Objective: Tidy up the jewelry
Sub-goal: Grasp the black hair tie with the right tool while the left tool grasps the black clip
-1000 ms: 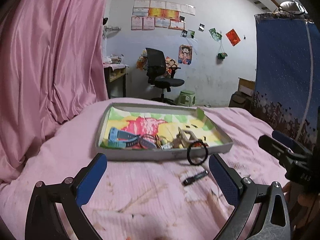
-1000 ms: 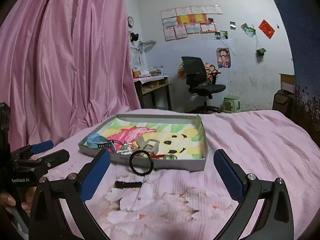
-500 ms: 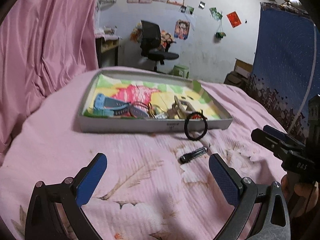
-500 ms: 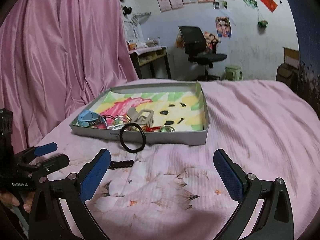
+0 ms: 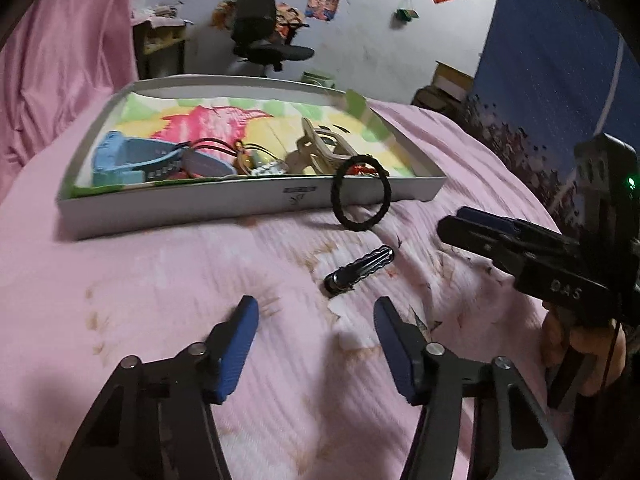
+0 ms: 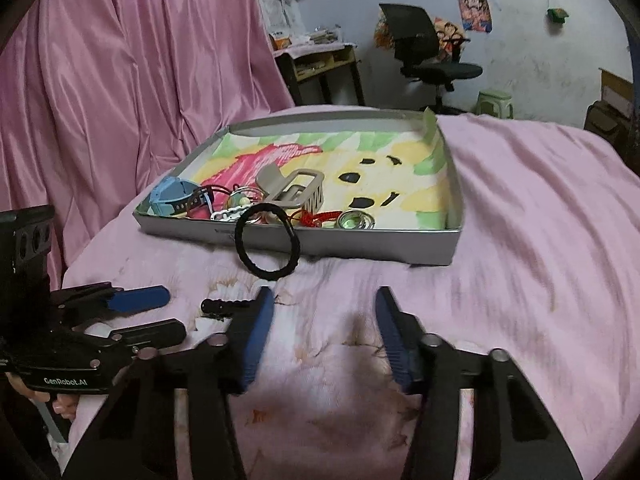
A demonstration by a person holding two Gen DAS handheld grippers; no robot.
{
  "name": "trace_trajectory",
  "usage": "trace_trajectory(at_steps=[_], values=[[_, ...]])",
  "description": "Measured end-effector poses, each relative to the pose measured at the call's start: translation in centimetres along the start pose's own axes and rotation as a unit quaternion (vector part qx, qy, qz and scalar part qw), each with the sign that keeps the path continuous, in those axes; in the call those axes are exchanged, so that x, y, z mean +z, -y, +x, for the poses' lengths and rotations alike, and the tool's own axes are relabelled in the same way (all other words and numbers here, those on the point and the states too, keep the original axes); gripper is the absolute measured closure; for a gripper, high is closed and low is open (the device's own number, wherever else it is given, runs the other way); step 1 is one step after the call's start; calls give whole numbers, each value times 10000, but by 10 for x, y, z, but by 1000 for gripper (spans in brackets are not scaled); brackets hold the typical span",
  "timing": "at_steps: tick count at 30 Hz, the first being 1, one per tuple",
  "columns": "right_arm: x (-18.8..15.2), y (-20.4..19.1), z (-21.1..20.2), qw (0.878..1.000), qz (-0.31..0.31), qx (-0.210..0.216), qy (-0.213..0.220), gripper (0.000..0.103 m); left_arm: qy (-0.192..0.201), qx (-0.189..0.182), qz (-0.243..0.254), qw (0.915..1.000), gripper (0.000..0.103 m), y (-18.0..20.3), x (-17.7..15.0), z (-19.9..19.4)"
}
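Most of the jewelry already lies in the tray (image 5: 248, 204), in the upper middle of both views: a blue watch (image 5: 128, 158), a beige hair claw clip (image 6: 292, 188) and some small pieces. Two things are left on the pink bed (image 5: 160, 280): the black hair tie (image 5: 360, 194), leaning on the tray's front wall, and the dark hair clip (image 5: 358, 270) just below it. Your left claw (image 5: 316, 344) and right claw (image 6: 324, 334) are both partly open and hold nothing.
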State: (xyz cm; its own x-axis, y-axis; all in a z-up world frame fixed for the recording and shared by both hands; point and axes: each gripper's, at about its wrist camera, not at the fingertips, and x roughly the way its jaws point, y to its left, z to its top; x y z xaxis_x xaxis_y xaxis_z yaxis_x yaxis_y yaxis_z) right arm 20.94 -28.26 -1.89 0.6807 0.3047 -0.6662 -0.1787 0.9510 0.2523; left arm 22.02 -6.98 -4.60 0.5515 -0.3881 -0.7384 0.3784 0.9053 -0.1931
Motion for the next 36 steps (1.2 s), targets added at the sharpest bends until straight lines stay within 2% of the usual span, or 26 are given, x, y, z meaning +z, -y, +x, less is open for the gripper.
trace_trajectory(at_steps=[6,11,17,20,24,29,36], values=[[7,-1,16,9998,-22,105,-145,67,-92,-259,-65,9996,59,-6,7,10],[11,-3,26,9996,-68,134,-235,67,-213,-472,107,9986,64,-1,13,19],[14,-4,33,9993,-77,184,-303,71,-302,-536,339,9975,69,7,20,29],[16,-6,37,9992,-117,194,-335,73,-357,-555,371,9971,77,6,22,33],[17,-6,42,9989,-146,234,-371,73,-435,-519,390,9969,84,6,22,38],[20,-7,47,9988,-138,282,-381,73,-414,-366,430,9975,85,9,21,38],[22,-8,54,9985,-83,379,-376,86,-275,-52,205,9994,86,3,17,32]])
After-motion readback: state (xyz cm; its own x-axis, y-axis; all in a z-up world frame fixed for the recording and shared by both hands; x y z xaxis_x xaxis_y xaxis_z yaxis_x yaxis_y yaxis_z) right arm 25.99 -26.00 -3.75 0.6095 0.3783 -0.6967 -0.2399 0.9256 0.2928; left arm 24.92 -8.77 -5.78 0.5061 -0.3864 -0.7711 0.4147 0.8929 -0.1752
